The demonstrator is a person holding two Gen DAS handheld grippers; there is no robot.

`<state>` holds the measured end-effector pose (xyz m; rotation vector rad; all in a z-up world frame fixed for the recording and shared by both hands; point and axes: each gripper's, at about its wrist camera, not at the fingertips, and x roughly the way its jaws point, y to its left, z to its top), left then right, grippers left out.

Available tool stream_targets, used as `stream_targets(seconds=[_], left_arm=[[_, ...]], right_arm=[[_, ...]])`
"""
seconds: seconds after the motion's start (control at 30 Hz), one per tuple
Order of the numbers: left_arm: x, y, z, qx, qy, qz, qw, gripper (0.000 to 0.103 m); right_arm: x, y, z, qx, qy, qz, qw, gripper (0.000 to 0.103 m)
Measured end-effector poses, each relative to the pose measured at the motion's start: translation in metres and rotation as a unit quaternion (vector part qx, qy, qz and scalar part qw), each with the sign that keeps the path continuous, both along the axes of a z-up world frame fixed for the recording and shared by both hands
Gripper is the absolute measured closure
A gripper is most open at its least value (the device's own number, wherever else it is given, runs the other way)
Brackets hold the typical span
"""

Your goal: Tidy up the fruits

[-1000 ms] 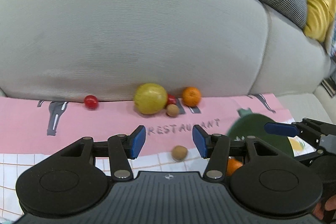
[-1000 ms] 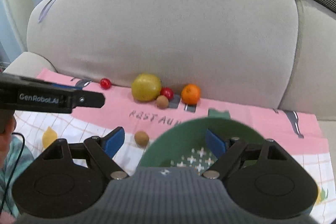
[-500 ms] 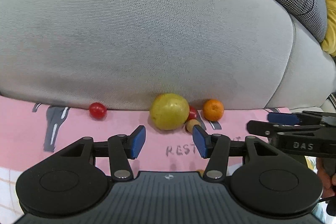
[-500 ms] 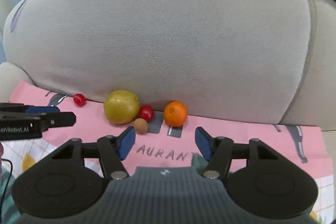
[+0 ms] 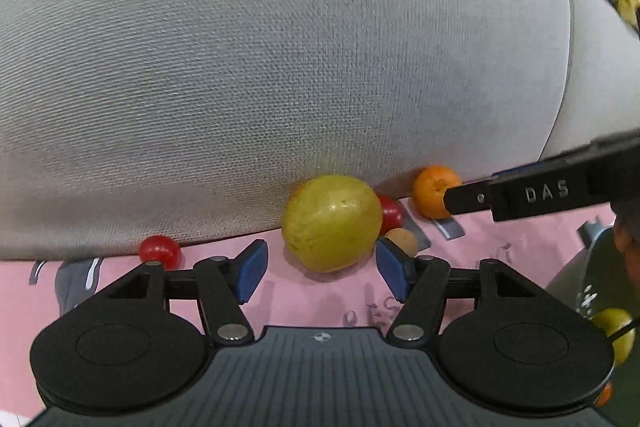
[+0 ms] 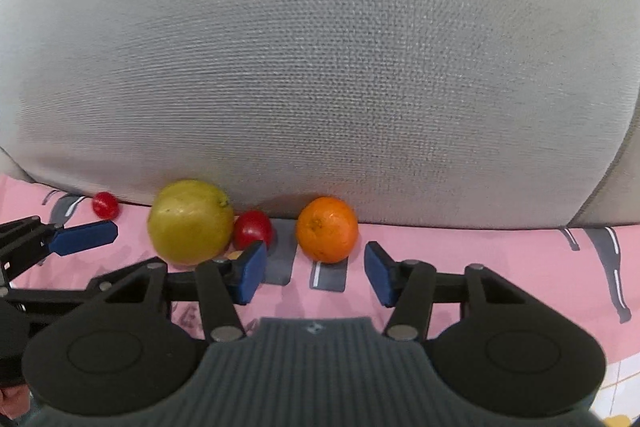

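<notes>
A large yellow-green fruit [image 5: 331,223] lies on the pink cloth against the sofa cushion. My left gripper [image 5: 320,273] is open, just short of it, its blue pads level with the fruit's near side. An orange [image 6: 327,229] lies to the right. My right gripper [image 6: 314,273] is open, just short of the orange, centred on it. A red tomato [image 6: 253,230] sits between the two fruits. A small brown fruit [image 5: 402,241] lies in front of it. Another red tomato [image 5: 159,251] lies at the left.
The grey sofa cushion [image 5: 280,47] rises directly behind the fruit. The pink printed cloth [image 6: 500,267] covers the seat. A dark green bowl [image 5: 592,291] sits at the right edge of the left wrist view, with a yellow fruit [image 5: 614,333] beside it.
Both grippers moved forward towards the cushion. The yellow-green fruit now sits at the left gripper's opening and the orange at the right's. Both stayed open.
</notes>
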<state>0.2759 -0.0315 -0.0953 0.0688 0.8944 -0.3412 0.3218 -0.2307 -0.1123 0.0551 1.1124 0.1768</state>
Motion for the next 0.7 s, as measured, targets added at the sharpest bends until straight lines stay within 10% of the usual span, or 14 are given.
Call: stream_targets(seconds=[0.7], left_arm=[[0.034, -0.027, -0.025, 0.02, 0.028, -0.026, 0.9991, 0.021]], right_arm=[[0.03, 0.012, -0.049, -0.02, 0.05, -0.003, 0.999, 0.06]])
